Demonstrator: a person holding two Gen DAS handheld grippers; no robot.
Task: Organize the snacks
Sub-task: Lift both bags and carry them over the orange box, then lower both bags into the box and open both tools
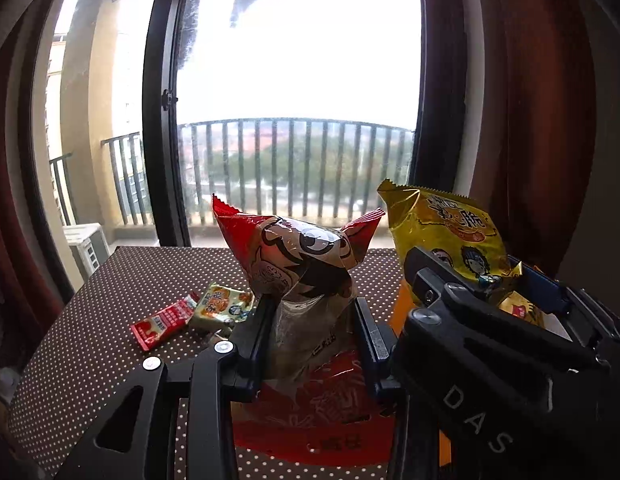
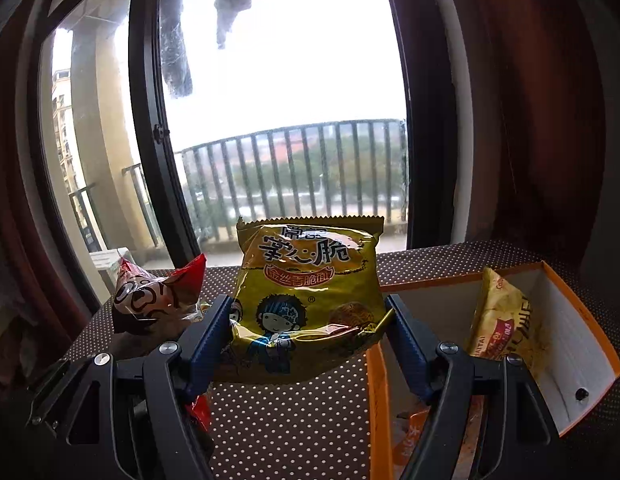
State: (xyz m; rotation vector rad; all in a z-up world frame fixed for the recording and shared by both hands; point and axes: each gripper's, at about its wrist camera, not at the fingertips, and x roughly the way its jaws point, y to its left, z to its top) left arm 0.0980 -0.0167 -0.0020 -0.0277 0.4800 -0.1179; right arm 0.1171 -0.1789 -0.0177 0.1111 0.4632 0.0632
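Observation:
My left gripper (image 1: pixel 310 312) is shut on a red and white cartoon snack bag (image 1: pixel 301 264) and holds it upright above the dotted table (image 1: pixel 89 344). My right gripper (image 2: pixel 307 316) is shut on a yellow noodle snack bag (image 2: pixel 305 300), held upright beside the orange box (image 2: pixel 582 344). The right gripper (image 1: pixel 490 300) also shows in the left wrist view, with its yellow bag (image 1: pixel 446 232). The red bag also shows in the right wrist view (image 2: pixel 149 292). The box holds another yellow packet (image 2: pixel 506 320).
A small red packet (image 1: pixel 161 322) and a small green packet (image 1: pixel 225 306) lie on the table at the left. A balcony door with dark frame (image 1: pixel 161 120) and red curtains (image 1: pixel 550 120) stand behind the table.

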